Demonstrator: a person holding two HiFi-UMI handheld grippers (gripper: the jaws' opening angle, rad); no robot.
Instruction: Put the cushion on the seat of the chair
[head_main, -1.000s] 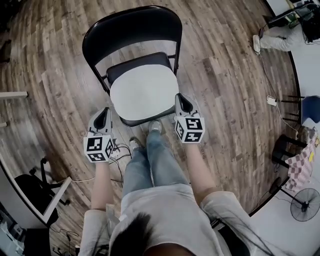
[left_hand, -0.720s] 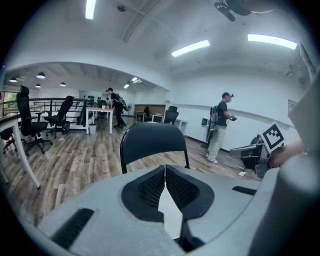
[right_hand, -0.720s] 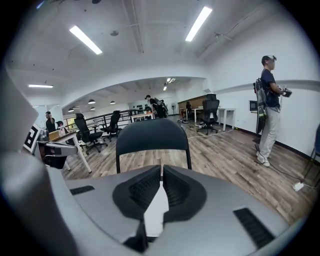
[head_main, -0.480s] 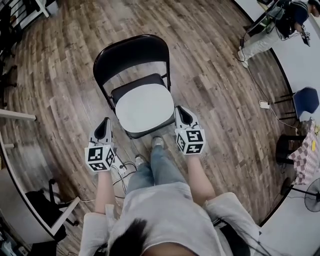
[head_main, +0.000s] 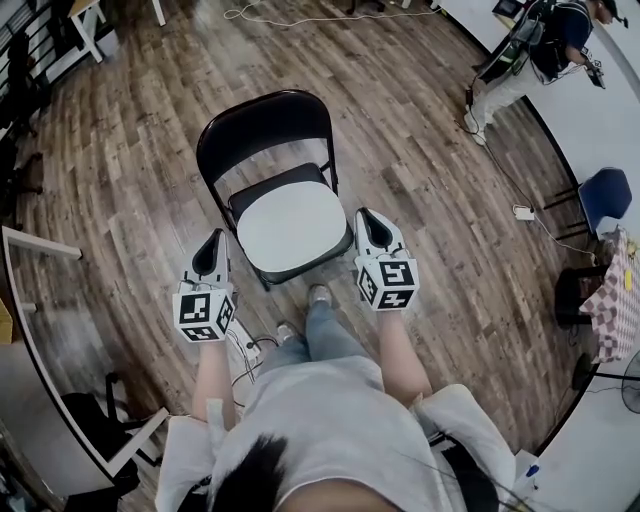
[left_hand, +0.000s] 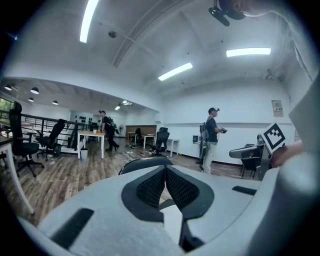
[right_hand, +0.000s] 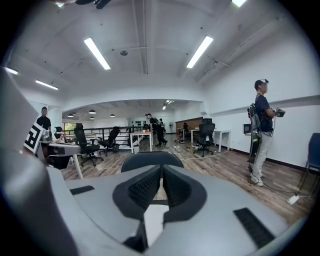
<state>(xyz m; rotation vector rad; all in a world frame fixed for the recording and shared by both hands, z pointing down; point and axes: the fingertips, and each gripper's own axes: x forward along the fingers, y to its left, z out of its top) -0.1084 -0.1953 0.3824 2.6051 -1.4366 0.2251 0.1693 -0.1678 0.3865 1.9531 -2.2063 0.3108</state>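
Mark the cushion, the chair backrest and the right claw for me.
cushion (head_main: 292, 222): head view, middle of its white top.
chair backrest (head_main: 262, 125): head view, centre of the black panel.
right claw (head_main: 364, 216): head view, midway between its fingertips.

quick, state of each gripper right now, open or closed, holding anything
Left hand-held gripper: closed, holding nothing.
Right hand-held gripper: closed, holding nothing.

left gripper: raised | right gripper: raised | chair with cushion: farther below both
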